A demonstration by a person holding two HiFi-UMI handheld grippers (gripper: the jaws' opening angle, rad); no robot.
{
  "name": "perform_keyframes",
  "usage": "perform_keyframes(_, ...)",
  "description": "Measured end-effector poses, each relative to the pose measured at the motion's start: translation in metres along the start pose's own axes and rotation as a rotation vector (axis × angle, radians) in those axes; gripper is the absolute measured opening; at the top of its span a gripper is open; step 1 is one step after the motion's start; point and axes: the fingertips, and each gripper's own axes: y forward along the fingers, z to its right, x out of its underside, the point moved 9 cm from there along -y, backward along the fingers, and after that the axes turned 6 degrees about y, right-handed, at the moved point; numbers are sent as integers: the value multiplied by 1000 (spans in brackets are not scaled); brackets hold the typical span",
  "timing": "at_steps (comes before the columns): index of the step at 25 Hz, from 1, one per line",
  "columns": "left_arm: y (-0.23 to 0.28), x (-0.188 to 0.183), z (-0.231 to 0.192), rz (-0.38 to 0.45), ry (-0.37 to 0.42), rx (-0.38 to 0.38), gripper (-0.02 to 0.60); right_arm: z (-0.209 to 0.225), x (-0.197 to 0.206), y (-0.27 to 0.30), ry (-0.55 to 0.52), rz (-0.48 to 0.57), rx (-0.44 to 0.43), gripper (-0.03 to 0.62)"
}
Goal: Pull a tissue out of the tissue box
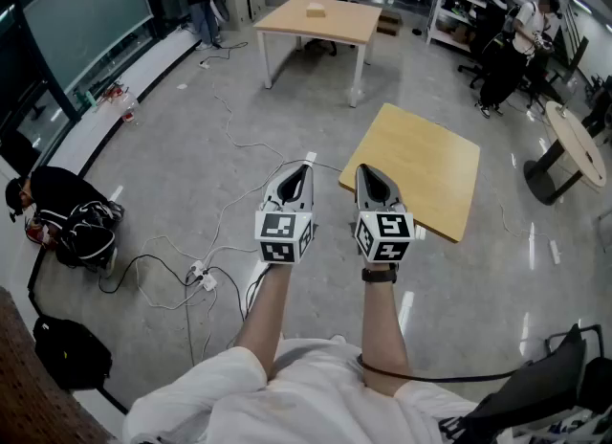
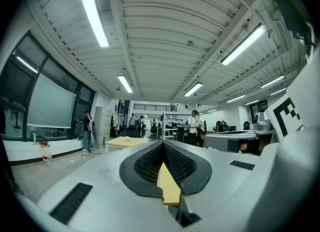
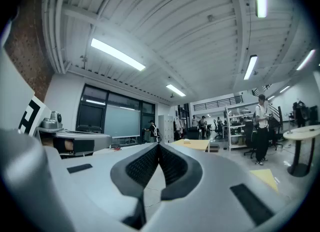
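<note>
Two grippers held level and empty, with the only box far ahead on a table.

The left gripper (image 1: 302, 169) and right gripper (image 1: 364, 170) sit side by side over the grey floor. Each has its dark ribbed fingers pressed together at the tips, with nothing pinched between them. The only box in view is a small pale box (image 1: 315, 12) on the far light-wood table with white legs (image 1: 344, 29), well apart from both grippers. It is too small to tell what it holds. A square light-wood tabletop (image 1: 421, 169) lies just beyond the right gripper. A black backpack (image 1: 67, 351) rests on the floor at lower left, its contents unseen.
</note>
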Motion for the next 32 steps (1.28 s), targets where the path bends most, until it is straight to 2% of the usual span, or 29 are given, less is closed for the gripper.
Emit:
perform_keyframes(4,2,7,10,-29,-5,-17,0,16,3,-7,53,-19,3,0)
perform_keyframes(10,7,22,28,-58,-14,-31,0,36,14,-16,66,-44,-9,0)
perform_keyframes(12,9,24,39,-56,-18,-33,0,44,17,-22,67,-53,-32,0)
perform_keyframes(17,13,27,62,-34,-20,-20,0,54,35,-24,54,-84,-158,0)
perform_keyframes(20,17,33,67,-60,6,-14,0,58,48,-20,82,-108,-162,0)
perform_keyframes(25,26,51,50,-102,-18,-49,0,55,56,-6,101,-82,-161,0)
perform_keyframes(32,75,67,-9,-99,-42,-24,0,65,70,70,136,-96,-85,0)
